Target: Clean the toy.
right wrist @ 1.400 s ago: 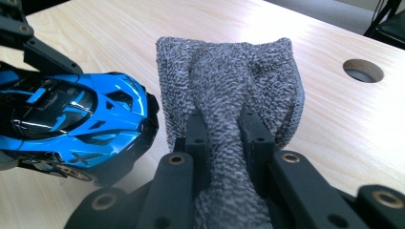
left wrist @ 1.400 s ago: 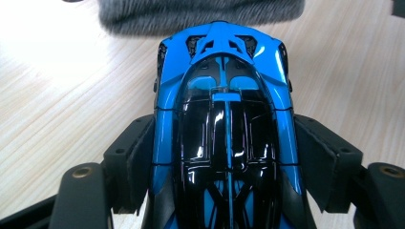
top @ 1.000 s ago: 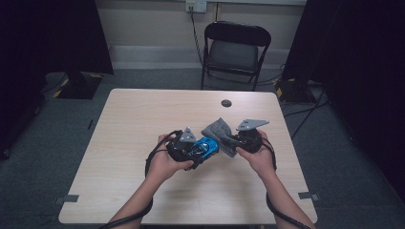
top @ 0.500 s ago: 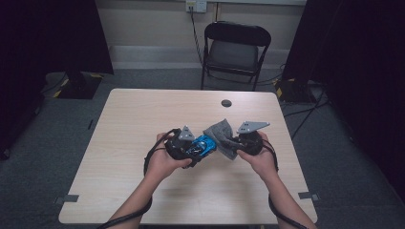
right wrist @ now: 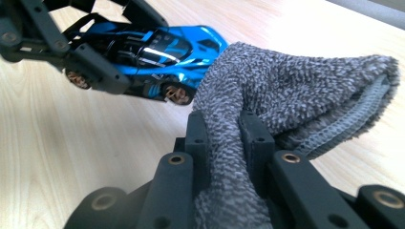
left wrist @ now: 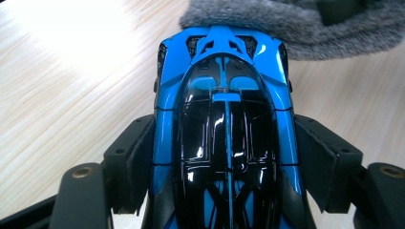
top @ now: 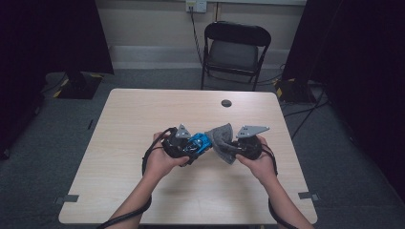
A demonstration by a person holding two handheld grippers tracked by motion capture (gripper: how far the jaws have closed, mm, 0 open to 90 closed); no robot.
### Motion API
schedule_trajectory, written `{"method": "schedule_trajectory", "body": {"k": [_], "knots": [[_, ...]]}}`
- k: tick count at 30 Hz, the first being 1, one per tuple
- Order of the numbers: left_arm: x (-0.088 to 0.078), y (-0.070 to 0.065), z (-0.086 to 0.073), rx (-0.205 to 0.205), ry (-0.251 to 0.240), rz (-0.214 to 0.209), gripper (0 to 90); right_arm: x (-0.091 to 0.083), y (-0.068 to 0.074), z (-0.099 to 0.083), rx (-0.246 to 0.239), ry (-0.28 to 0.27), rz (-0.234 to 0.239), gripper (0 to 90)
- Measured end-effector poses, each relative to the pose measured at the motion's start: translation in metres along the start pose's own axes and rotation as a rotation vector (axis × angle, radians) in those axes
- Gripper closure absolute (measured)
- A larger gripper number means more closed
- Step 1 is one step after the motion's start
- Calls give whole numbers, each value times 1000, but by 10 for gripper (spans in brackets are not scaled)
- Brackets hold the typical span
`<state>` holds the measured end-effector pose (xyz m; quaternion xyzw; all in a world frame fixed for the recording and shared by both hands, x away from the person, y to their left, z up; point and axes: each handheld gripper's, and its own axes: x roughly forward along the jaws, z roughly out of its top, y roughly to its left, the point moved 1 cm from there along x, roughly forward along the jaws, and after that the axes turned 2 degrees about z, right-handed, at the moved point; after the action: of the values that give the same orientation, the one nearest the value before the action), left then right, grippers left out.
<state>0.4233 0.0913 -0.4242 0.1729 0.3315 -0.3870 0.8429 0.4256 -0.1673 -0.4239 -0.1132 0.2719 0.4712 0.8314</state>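
Note:
A shiny blue and black toy car [top: 199,141] is held a little above the wooden table [top: 143,114], with my left gripper [top: 194,146] shut on its sides. In the left gripper view the pads [left wrist: 136,157] press on both flanks of the car [left wrist: 224,119], whose nose touches a grey cloth [left wrist: 296,24]. My right gripper [top: 230,149] is shut on that folded terry cloth [top: 220,137]. The right gripper view has its jaws [right wrist: 224,138] pinching the cloth [right wrist: 296,90], which lies against the front of the car [right wrist: 162,47] held in the left gripper [right wrist: 95,52].
A small dark round disc [top: 226,103] lies near the table's far edge. A black folding chair [top: 234,47] stands behind the table. Cables trail from both grippers over the near edge, and more run across the floor at the right.

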Motion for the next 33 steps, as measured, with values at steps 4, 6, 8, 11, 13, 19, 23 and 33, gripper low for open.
{"method": "schedule_trajectory", "body": {"k": [4, 6, 8, 11, 13, 19, 23, 33], "knots": [[-1, 5, -3, -14, 6, 12, 284, 2, 3, -2, 7, -3, 18, 768], [-3, 8, -4, -14, 7, 24, 284, 3, 5, -3, 8, -4, 25, 769], [-4, 11, -6, -30, 6, 27, 284, 4, 7, -4, 8, -1, 34, 769], [-6, 15, -8, -38, 8, 35, 284, 4, 9, -4, 3, 0, 47, 769], [-8, 18, -10, -48, 5, 42, 284, 4, 11, -5, 2, 2, 52, 769], [-14, 24, -10, -46, 5, 62, 284, 2, 10, -9, 3, 3, 52, 769], [-16, 27, -10, -65, -5, 65, 284, 0, 9, -11, -8, 18, 42, 768], [-23, 19, 5, -37, -24, 51, 284, -7, -4, -13, 40, 19, -78, 765]]}}
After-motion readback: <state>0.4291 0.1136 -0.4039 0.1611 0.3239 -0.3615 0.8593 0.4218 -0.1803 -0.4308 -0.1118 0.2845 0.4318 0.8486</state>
